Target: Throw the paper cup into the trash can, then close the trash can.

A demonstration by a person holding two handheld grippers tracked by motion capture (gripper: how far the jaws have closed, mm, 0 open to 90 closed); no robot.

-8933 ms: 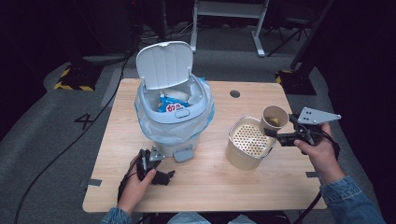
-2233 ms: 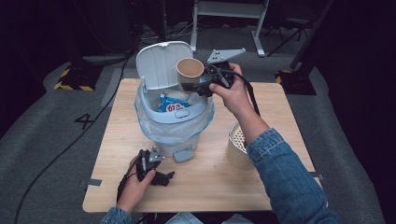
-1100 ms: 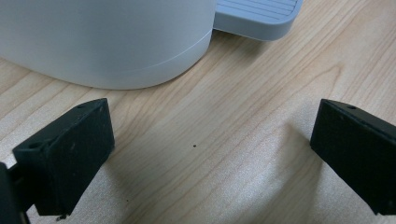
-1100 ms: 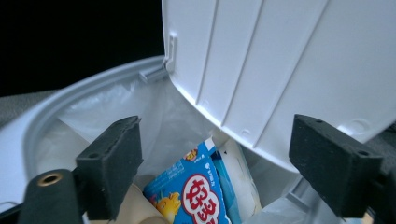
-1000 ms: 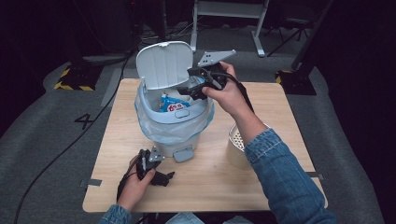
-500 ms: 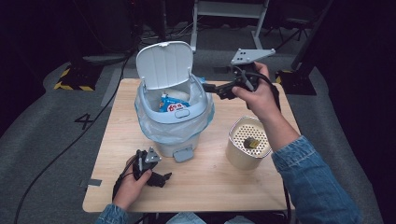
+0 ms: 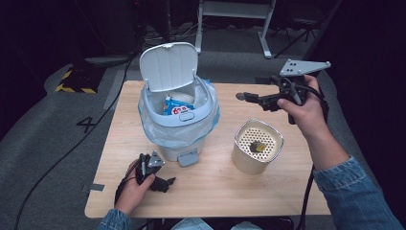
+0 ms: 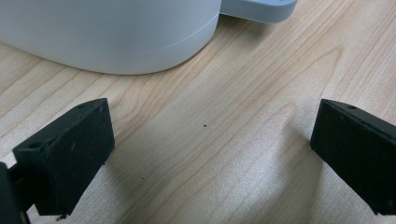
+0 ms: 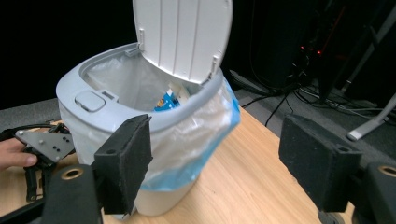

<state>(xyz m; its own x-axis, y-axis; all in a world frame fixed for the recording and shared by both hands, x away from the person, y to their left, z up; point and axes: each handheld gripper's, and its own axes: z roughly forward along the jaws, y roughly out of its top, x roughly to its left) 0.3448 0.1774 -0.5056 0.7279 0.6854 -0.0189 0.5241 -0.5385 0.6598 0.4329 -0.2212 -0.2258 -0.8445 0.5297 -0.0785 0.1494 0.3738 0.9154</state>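
Work in hand: we are clearing scraps out of the perforated cream container [image 7: 257, 146] into the lidded bin [image 7: 178, 117], one piece per trip.

Right gripper [image 7: 248, 97]: held in the air between bin and container, pointing back at the bin. Its jaws stand apart with nothing between them and have just been closing.

View along the right jaws: the bin sits ahead and to the left, lid [image 9: 183, 35] tipped up, so the mouth stays free for drops.

Bin liner [image 9: 205, 135]: blue-tinted plastic folded over the rim, so rubbish lands inside the bag.

Rubbish in the bin [image 7: 178, 109]: a blue and white wrapper lies in the liner under the lid.

Left gripper [image 7: 160, 183]: resting on the table [image 7: 215, 191], jaws wide apart and empty, the bin's white base just ahead of them. We judge it is parked there, near the pedal [image 7: 187, 158].

Next item: a small yellowish scrap [image 7: 259, 146] lies in the container, below and behind the right jaws; we judge it is the next pick.
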